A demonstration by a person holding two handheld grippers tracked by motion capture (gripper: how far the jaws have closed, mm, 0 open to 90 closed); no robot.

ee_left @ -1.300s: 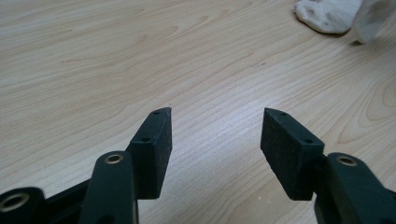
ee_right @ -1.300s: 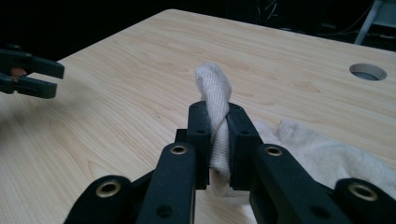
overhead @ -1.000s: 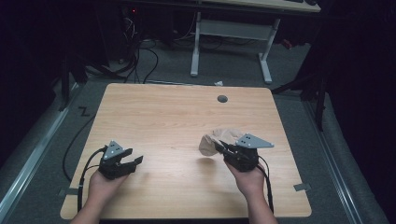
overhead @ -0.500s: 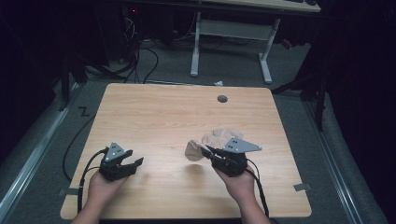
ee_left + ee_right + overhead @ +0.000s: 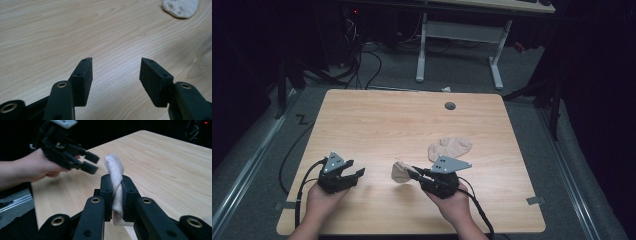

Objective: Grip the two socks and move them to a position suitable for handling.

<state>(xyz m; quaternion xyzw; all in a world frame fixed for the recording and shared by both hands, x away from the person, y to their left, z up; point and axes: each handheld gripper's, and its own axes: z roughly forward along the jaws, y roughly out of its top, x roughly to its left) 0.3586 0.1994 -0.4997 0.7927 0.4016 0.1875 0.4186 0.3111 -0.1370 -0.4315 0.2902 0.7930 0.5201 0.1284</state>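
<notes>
Gleaming wood table, dark room

1. High view: we look forward and down from above the person's side of the table, far enough back to take in the whole top, both hands at the bottom edge and the floor beyond.
2. Left gripper view: we sit low on the left gripper, close over the wood, facing along its 2 jaws across the top.
3. Right gripper view: we ride the right gripper, very close to its jaws, facing toward the left gripper.
4. Shared: we see the lying sock in high view and at the top right of the left gripper view; the held sock in high view and right gripper view.
</notes>
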